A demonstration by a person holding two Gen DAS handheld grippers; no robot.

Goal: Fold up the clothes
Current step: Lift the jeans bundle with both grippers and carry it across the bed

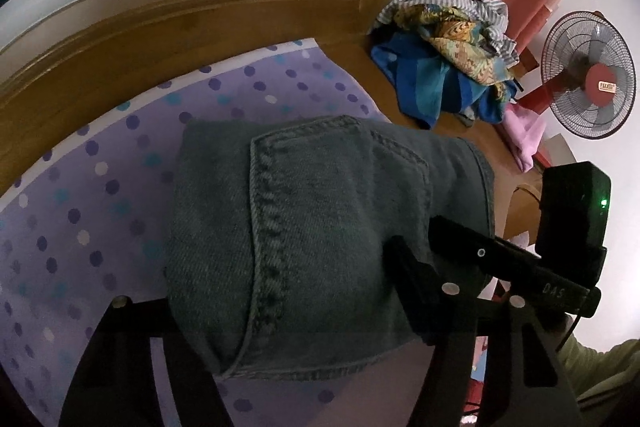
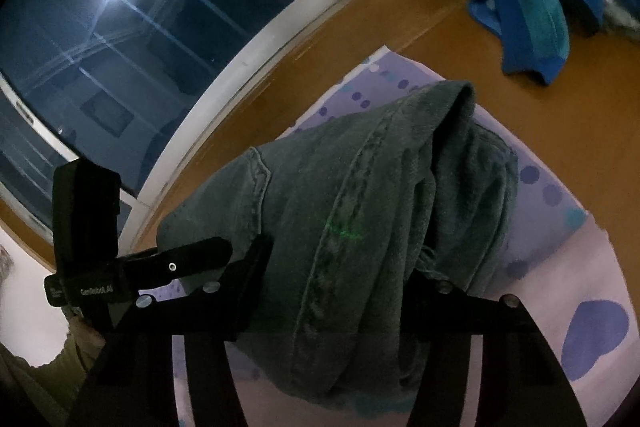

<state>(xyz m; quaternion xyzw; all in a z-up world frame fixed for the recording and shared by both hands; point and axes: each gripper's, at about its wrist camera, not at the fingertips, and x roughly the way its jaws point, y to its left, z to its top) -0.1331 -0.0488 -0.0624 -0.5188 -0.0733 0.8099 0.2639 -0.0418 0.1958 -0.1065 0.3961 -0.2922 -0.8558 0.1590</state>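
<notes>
A folded bundle of dark green-grey jeans [image 1: 320, 207] lies on a purple dotted sheet [image 1: 100, 187]. My left gripper [image 1: 272, 287] has a black finger pressed against each side of the bundle's near end, so it is shut on the jeans. In the right wrist view the same jeans [image 2: 360, 167] bulge up between the two fingers of my right gripper [image 2: 346, 271], which is also shut on them. The right gripper's black body [image 1: 520, 267] shows at the right of the left wrist view. The left gripper's body [image 2: 132, 275] shows at the left of the right wrist view.
A heap of unfolded clothes [image 1: 448, 59], striped, patterned and blue, sits on the wooden ledge [image 1: 160, 27] beyond the sheet. A pink cloth [image 1: 524, 135] and a standing fan [image 1: 588, 75] are at the right. A dark window [image 2: 120, 47] runs behind the ledge.
</notes>
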